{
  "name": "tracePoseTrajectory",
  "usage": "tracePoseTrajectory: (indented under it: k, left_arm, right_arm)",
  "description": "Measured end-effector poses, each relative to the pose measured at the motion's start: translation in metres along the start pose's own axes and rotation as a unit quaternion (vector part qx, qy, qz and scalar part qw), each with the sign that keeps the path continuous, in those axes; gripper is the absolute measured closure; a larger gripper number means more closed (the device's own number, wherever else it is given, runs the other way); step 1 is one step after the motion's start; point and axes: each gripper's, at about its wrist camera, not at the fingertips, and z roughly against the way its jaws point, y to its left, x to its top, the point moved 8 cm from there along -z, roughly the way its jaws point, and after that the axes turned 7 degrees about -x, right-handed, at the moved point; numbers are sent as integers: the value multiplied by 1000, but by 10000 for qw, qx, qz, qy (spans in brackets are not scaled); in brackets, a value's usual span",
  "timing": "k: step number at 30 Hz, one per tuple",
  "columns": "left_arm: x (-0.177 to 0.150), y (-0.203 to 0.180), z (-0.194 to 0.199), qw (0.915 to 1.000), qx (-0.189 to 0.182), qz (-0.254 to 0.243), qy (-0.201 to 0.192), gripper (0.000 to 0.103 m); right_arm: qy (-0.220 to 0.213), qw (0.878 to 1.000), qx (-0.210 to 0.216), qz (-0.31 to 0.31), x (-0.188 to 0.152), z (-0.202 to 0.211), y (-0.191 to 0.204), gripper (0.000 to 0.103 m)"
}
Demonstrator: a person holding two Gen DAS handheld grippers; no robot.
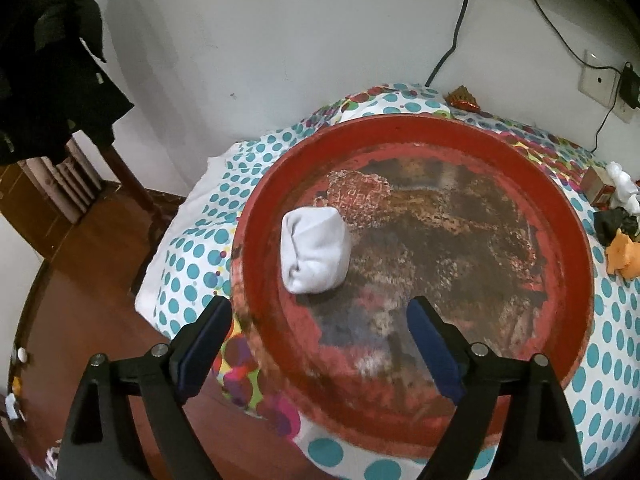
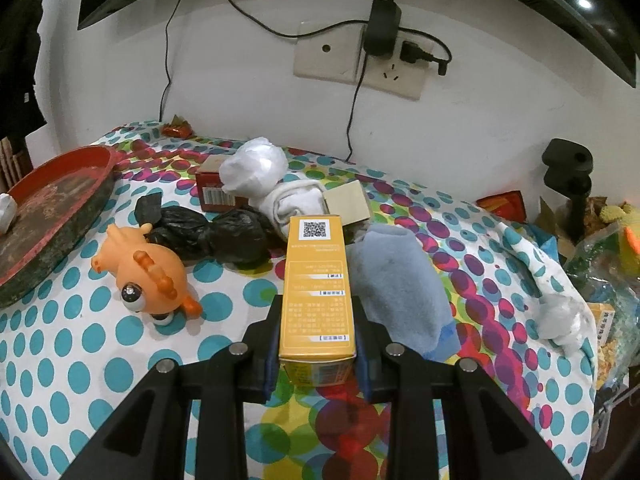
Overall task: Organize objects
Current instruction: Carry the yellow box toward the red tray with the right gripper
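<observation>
A worn round red tray point(image 1: 400, 132) lies on the polka-dot cloth and holds a rolled white sock point(image 1: 314, 250) at its left. My left gripper point(image 1: 318, 312) is open and empty above the tray's near rim, just short of the sock. In the right wrist view, my right gripper point(image 2: 316, 312) is shut on a yellow box point(image 2: 318, 280) with a QR code, held above the cloth. The tray point(image 2: 60, 196) sits at the far left there. An orange toy point(image 2: 146, 276), a black bag point(image 2: 208, 234), a grey-blue sock point(image 2: 394, 276), white socks point(image 2: 264, 180) and a red box point(image 2: 214, 186) lie on the cloth.
The table's left edge drops to a wooden floor point(image 1: 92, 280). A wall with a socket point(image 2: 360, 60), charger and cables stands behind. Snack bags point(image 2: 604, 248) and a black stand point(image 2: 568, 176) crowd the right. A crumpled white bag point(image 2: 560, 316) lies near the right edge.
</observation>
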Motion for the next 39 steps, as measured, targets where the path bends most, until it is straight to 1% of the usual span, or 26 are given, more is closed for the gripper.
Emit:
tracePoseTrajectory:
  k: [2,4,8,12,16,18,22,26,29,33,39]
  left_arm:
    - [-4,-2,6,9999,114,-52,-99,12]
    - [-7,-4,10,9998,103,-82,-150,11]
    - [-12,-8,16,9998,-23,-25,-194,8]
    - [-16,-8,18,9996,-141,70,-252,8]
    - [-20,-3,16,9989,-278,285,-242,8]
    - [-21,-2,16,9982,-415,377,-227,8]
    - [-21,0,18,9978,-421,422,-301,8]
    - [-22,-1,16,9980,-447,333,-301,8]
    - [-23,1,13,9975,-521,401,-260,8]
    - [-23,9,11,9969,-509,550,-240,8]
    - [-24,27,11,9944,-532,876,-238,8]
  right_arm:
    - [25,10000,-5,-90,-1,1,-1,73]
    - [13,9999,-41,-123,-1,4,0,73]
    - [-56,9996,15,-262,4,18,2,73]
    - [-173,9992,37,-362,13,35,5,73]
    - [-235,9989,61,-397,20,49,10,73]
    - [-244,9990,60,-369,21,53,15,73]
    - [-213,9990,95,-384,20,58,26,73]
    - [-260,9987,170,-397,24,67,40,73]
    - [-300,9990,176,-285,28,73,51,73]
    - [-353,9986,340,-183,38,81,72,73]
    - [-387,9963,764,114,51,87,126,73]
